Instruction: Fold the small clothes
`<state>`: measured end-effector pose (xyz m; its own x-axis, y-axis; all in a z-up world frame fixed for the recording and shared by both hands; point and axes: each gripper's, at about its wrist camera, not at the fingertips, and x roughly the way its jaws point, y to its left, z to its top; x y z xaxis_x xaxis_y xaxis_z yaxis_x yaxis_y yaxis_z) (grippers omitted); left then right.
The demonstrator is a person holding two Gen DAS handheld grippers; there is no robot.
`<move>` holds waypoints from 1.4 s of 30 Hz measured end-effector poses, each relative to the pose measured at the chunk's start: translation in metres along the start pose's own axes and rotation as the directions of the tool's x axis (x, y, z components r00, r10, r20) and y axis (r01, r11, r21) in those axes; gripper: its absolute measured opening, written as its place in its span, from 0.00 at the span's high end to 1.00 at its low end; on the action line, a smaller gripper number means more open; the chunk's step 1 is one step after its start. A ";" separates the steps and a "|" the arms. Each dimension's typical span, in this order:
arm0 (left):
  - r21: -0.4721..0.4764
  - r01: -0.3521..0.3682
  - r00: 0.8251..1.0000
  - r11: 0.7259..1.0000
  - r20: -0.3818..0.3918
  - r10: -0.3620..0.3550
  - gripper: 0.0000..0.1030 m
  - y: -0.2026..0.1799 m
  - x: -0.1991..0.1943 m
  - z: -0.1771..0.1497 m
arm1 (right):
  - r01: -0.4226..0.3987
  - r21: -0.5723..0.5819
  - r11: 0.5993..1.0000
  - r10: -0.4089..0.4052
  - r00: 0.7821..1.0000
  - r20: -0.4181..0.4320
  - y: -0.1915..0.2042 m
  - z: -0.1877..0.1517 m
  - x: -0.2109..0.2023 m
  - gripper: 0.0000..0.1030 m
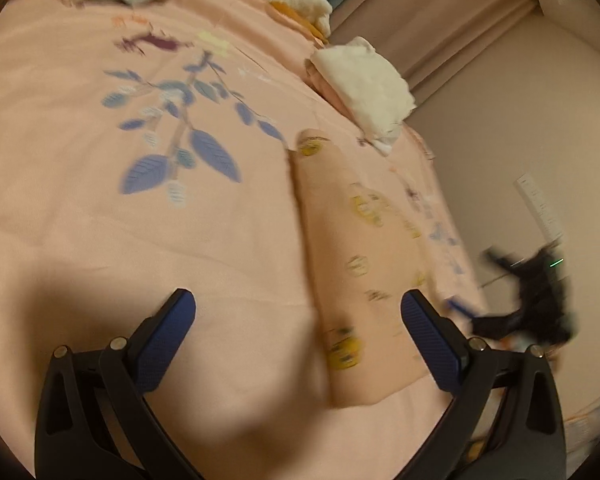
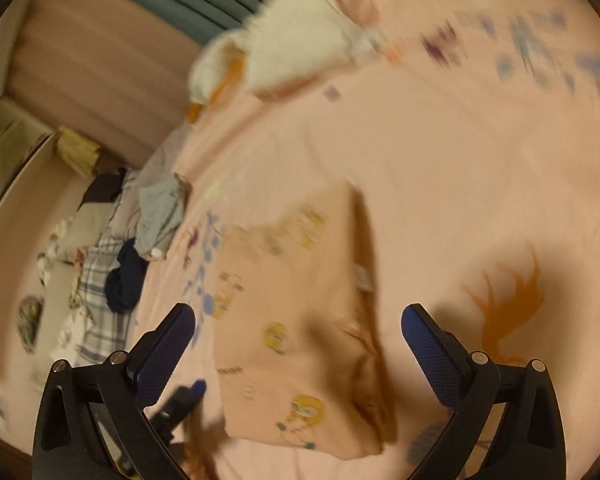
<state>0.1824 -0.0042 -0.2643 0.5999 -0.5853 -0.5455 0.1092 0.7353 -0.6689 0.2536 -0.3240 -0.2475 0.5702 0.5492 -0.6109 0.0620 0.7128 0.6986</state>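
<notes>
Shirt [image 2: 296, 320] is lying folded on the bed [image 1: 80, 220]; both my tongs, left [image 1: 298, 316] and right [image 2: 298, 320], are hanging released above it.

Holding left gripper [image 1: 298, 310] and right gripper [image 2: 298, 324] angled downward, jaws of both spread wide, gripping nothing.

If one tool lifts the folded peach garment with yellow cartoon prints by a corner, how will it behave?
The folded peach garment with yellow cartoon prints would probably go floppy and unfold, since its layers lie soft and creased. It looks thin, so likely light. On the pink floral bedsheet, a push would more likely bunch it than slide it.
</notes>
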 end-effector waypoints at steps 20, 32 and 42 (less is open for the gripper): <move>-0.052 0.142 0.943 0.989 -0.297 -0.151 0.01 -0.047 0.095 0.030 | -0.204 -0.033 0.978 0.195 0.964 -0.180 -0.008 -0.004 0.056 0.05; -0.053 0.059 0.936 0.997 -0.345 -0.073 0.44 -0.044 0.110 0.032 | -0.227 0.016 0.974 0.226 0.959 -0.170 -0.022 -0.001 0.061 0.52; 0.123 -0.112 0.955 0.986 -0.261 0.141 0.60 -0.071 0.110 0.021 | -0.194 0.006 0.981 0.193 0.969 -0.156 -0.028 -0.006 0.059 0.73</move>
<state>0.2577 -0.1138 -0.2658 0.3811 -0.5448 -0.7469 0.1382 0.8324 -0.5366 0.2807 -0.3093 -0.3055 0.4367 0.7375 -0.5152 -0.0447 0.5898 0.8063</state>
